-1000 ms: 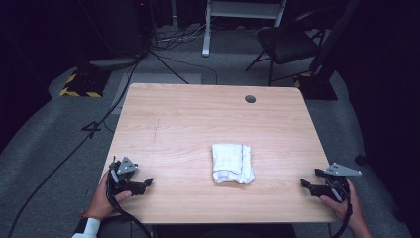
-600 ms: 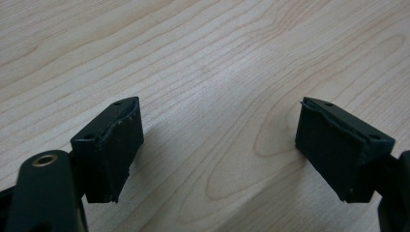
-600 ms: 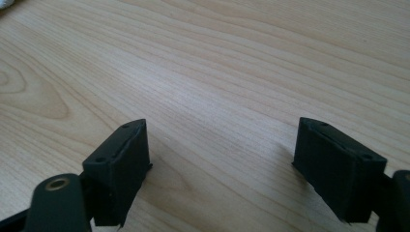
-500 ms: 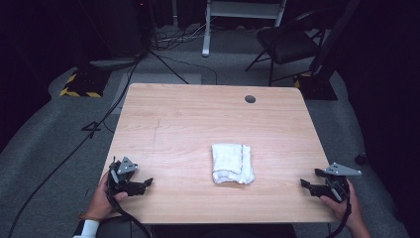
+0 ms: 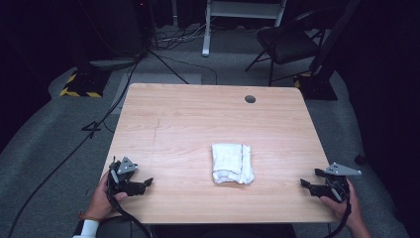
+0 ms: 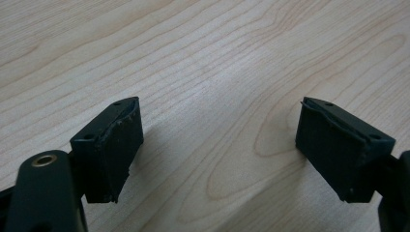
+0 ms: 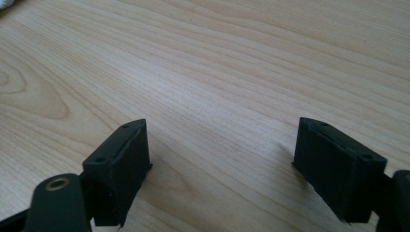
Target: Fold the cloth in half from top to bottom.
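We see the folded white towel (image 5: pixel 232 163) lying near the middle of the wooden surface (image 5: pixel 188 119), its long axis running away from us. Both grippers rest at the near edge, fingers apart and empty. The right gripper (image 5: pixel 308 186) sits slightly nearer the towel than the left gripper (image 5: pixel 143 184); each must reach inward.
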Available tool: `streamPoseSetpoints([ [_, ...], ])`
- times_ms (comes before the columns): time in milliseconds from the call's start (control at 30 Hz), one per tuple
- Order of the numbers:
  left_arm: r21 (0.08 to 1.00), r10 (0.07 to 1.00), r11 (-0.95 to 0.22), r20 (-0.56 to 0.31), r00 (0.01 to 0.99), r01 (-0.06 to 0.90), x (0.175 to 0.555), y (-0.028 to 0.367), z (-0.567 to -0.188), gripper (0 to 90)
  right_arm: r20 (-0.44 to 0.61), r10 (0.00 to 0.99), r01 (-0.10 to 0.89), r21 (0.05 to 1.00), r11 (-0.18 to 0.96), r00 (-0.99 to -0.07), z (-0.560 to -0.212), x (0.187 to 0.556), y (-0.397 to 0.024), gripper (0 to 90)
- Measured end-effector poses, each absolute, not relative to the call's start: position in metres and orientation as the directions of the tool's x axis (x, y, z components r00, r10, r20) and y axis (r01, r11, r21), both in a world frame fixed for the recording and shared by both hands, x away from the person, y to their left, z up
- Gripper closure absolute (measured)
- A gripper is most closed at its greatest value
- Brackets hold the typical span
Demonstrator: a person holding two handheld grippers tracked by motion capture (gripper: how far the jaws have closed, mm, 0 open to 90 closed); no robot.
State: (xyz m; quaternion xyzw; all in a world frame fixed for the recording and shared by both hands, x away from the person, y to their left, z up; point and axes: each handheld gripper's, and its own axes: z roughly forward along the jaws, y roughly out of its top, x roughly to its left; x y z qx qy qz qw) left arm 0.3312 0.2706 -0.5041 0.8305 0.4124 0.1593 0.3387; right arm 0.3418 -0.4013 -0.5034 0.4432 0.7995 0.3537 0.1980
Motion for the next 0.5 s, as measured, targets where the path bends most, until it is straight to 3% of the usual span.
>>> streamPoseSetpoints([
  [500,0.691,0.791,-0.434,-0.015,0.612,0.578,0.3319,0.2710,-0.5038,16.9,-0.003,0.849,0.568,0.741,0.357,-0.529,-0.5034,0.3419,-0.4013,20.4],
])
